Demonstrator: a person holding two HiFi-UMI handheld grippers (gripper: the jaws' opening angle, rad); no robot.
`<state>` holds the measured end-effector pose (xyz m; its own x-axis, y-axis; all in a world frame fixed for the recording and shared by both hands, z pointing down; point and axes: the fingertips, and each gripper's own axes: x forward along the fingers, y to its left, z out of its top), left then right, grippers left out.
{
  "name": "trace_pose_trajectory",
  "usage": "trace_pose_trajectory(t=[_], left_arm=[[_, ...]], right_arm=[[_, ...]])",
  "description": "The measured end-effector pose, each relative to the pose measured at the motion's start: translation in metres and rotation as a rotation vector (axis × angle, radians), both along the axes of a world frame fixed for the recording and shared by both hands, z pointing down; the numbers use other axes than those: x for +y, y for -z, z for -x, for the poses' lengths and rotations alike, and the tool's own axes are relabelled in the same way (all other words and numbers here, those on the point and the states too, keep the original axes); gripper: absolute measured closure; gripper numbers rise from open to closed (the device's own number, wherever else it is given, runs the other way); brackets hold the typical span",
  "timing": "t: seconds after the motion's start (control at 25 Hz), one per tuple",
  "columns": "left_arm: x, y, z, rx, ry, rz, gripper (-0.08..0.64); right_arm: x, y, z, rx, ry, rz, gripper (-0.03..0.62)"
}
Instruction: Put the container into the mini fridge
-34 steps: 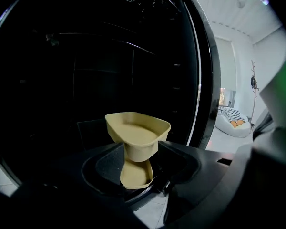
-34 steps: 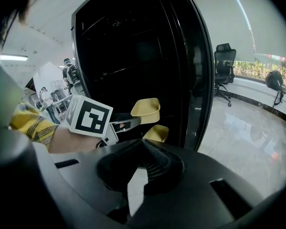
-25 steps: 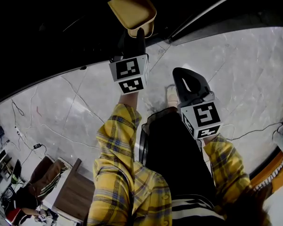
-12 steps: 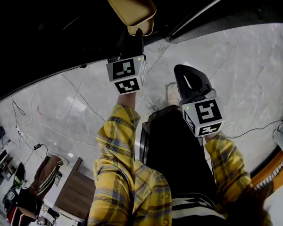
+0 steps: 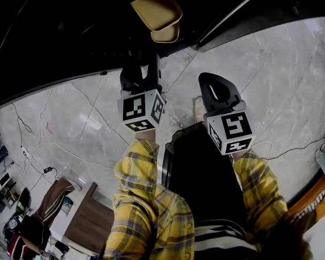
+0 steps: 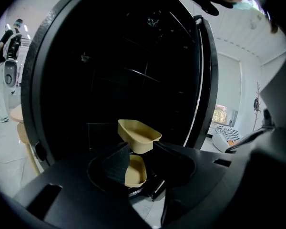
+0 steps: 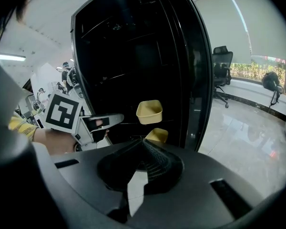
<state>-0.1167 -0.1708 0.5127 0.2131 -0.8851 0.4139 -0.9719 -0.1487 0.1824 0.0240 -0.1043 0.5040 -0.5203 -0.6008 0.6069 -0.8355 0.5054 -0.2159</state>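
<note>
The tan container (image 5: 154, 7) rests on a shelf inside the dark mini fridge (image 5: 70, 26), with its reflection just below it. It also shows in the left gripper view as the container (image 6: 139, 135) and in the right gripper view as the container (image 7: 149, 111). My left gripper (image 5: 142, 64) hangs in front of the fridge opening, clear of the container. Its jaws have just been closing and still stand apart with nothing between them; the same gripper (image 6: 140, 148) looks at the container from a short way off. My right gripper (image 5: 214, 88) hovers to the right over the floor, its jaws together and empty.
The fridge's open front edge (image 6: 202, 80) stands to the right of the shelf. Grey marble floor (image 5: 271, 75) spreads below, with cables (image 5: 292, 148) on it. An office chair (image 7: 222, 61) stands by the window. A wooden table (image 5: 86, 221) is at the lower left.
My left gripper has pulled back from the container toward the person and rolled a little. The container stays on the shelf. The right gripper has not moved.
</note>
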Motion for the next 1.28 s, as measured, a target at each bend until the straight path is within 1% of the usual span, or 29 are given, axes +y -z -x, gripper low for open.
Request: trace_pose_trajectory(t=[0.16, 0.28, 0.44, 0.64, 0.84, 1.0, 1.16, 1.28], left_arm=[[0.023, 0.024, 0.01, 0.039, 0.035, -0.012, 0.397], [0.037, 0.035, 0.014, 0.07, 0.053, -0.001, 0.397], [0.056, 0.049, 0.015, 0.08, 0.043, 0.032, 0.405], [0.079, 0.079, 0.014, 0.094, 0.016, 0.041, 0.426], [0.098, 0.114, 0.012, 0.076, -0.016, 0.033, 0.442], [0.11, 0.142, 0.017, 0.063, -0.017, 0.016, 0.468], [0.12, 0.161, 0.023, 0.055, -0.031, 0.028, 0.476], [0.124, 0.172, 0.024, 0.062, -0.036, 0.034, 0.476]], right_arm=[[0.004, 0.016, 0.003, 0.001, -0.009, -0.02, 0.566], [0.003, 0.024, 0.002, 0.004, -0.017, -0.027, 0.566], [0.001, 0.035, 0.001, 0.008, -0.019, -0.038, 0.566], [0.003, 0.056, 0.006, 0.014, -0.019, -0.059, 0.566], [0.007, 0.079, 0.01, 0.004, -0.026, -0.068, 0.566], [0.01, 0.099, 0.01, -0.008, -0.04, -0.066, 0.566], [0.013, 0.118, 0.011, -0.023, -0.04, -0.067, 0.566], [0.014, 0.129, 0.007, -0.014, -0.036, -0.073, 0.566]])
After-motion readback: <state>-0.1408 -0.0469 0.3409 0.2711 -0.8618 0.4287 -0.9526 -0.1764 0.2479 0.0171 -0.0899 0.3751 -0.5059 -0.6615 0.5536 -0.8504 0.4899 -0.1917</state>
